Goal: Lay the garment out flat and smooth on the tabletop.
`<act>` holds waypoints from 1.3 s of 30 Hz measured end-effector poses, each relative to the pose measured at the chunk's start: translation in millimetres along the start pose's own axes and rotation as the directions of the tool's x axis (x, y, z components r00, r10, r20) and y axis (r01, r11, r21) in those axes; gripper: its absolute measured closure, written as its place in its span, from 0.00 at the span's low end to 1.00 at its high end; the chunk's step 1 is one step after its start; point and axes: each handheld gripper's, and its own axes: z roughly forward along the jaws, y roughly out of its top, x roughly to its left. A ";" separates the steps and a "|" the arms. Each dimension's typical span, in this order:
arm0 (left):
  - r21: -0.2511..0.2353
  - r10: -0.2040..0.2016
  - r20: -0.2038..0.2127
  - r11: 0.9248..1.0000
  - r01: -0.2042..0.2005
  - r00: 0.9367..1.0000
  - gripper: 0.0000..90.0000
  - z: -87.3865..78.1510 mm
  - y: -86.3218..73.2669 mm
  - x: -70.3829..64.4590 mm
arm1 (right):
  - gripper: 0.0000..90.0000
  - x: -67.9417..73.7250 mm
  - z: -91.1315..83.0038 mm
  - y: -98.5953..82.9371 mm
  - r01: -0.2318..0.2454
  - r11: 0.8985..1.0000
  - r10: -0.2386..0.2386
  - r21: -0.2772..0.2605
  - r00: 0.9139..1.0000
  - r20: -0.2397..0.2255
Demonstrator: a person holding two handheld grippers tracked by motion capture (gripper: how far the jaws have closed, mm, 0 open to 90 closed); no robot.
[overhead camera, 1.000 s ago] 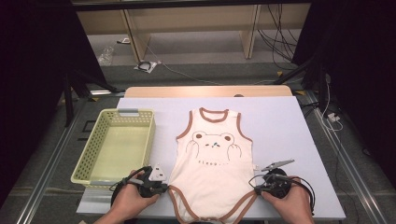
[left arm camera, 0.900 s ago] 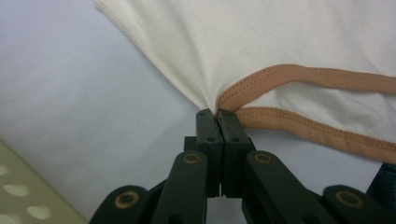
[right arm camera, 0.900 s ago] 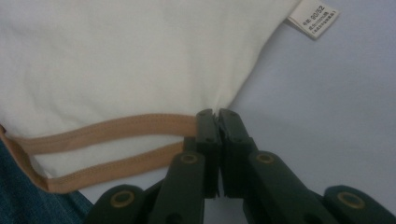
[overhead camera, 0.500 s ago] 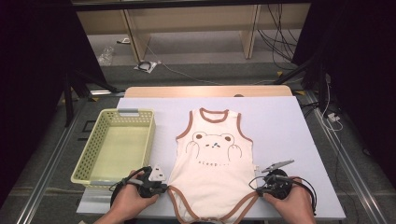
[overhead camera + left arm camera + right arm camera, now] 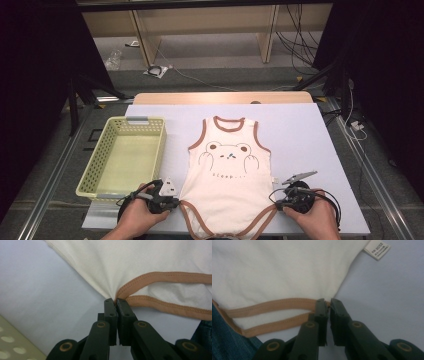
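Baby bodysuit (image 5: 227, 172) flat on table (image 5: 310, 135), neck away from person; left gripper (image 5: 172, 203) clamps its lower left hem corner; right gripper (image 5: 278, 202) clamps lower right corner; yellow basket (image 5: 95, 172) left of bodysuit, apart.

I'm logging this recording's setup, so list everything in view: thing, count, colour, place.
baby bodysuit: one, cream with brown trim and a bear print, flat at the table's middle, lower corners pinched.
care label: one, white, at the bodysuit's side seam.
basket: one, pale yellow-green, left part of the table.
table: one, light lavender top.
cables: several, dark and white, on the floor beyond the table.
left gripper: one, black, shut on the bodysuit's near-left corner.
right gripper: one, black, shut on its near-right corner.
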 end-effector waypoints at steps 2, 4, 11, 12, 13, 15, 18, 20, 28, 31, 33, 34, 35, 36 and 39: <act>-0.018 -0.010 0.015 1.000 0.011 1.000 0.90 -2.2 0.1 -0.3 | 0.86 -1.7 -2.4 0.1 -0.007 1.000 0.006 -0.025 1.000 -0.006; -0.055 -0.011 0.012 0.998 0.012 1.000 0.82 -5.7 1.2 -0.3 | 0.80 -3.0 -4.4 1.0 -0.005 0.998 0.006 -0.067 1.000 0.009; -0.240 -0.023 0.023 0.970 0.028 0.999 0.52 -11.9 8.5 1.1 | 0.63 -6.0 -2.5 9.7 0.029 0.973 -0.021 -0.228 0.999 0.037; -0.268 -0.026 0.022 0.963 0.031 0.999 0.46 -11.8 10.3 1.2 | 0.61 -6.6 -1.2 11.3 0.037 0.967 -0.028 -0.253 0.999 0.038; -0.291 -0.029 0.021 0.956 0.034 0.999 0.43 -11.8 12.1 1.7 | 0.59 -6.4 -0.1 13.0 0.038 0.962 -0.029 -0.270 0.999 0.035; -0.323 -0.038 0.025 0.945 0.044 0.999 0.37 -11.3 15.8 3.3 | 0.57 -6.3 1.5 16.6 0.044 0.953 -0.034 -0.301 0.999 0.038; -0.351 -0.051 0.042 0.934 0.062 0.998 0.30 -9.2 21.1 5.1 | 0.55 -5.6 2.5 21.3 0.041 0.935 -0.032 -0.351 0.999 0.031; -0.358 -0.064 0.070 0.930 0.085 0.995 0.28 -6.5 24.6 6.5 | 0.52 -5.2 2.9 23.9 0.033 0.928 -0.028 -0.372 0.999 0.019; -0.379 -0.105 0.133 0.913 0.148 0.986 0.24 7.8 40.7 10.6 | 0.39 -7.2 8.7 34.6 0.031 0.899 -0.026 -0.436 1.000 0.017; -0.376 -0.105 0.131 0.915 0.148 0.986 0.24 11.3 43.5 10.9 | 0.34 -8.2 10.9 38.3 0.018 0.891 -0.016 -0.453 1.000 0.007; -0.378 -0.106 0.128 0.914 0.148 0.986 0.24 11.6 42.8 10.0 | 0.34 -8.4 12.6 40.0 0.021 0.890 -0.019 -0.455 1.000 0.007; -0.377 -0.101 0.122 0.916 0.140 0.987 0.25 11.3 42.0 9.9 | 0.33 -8.1 13.4 41.1 0.021 0.890 -0.020 -0.456 1.000 0.008; -0.377 -0.100 0.120 0.916 0.139 0.988 0.25 11.0 41.6 9.8 | 0.33 -7.6 14.2 42.3 0.021 0.890 -0.019 -0.455 1.000 0.009; -0.378 -0.101 0.117 0.915 0.138 0.988 0.25 10.5 41.2 9.9 | 0.33 -7.4 14.5 42.9 0.022 0.888 -0.018 -0.460 1.000 0.012; -0.382 -0.103 0.110 0.914 0.138 0.988 0.26 9.4 40.0 10.6 | 0.32 -6.9 15.3 44.9 0.021 0.884 -0.014 -0.467 1.000 0.017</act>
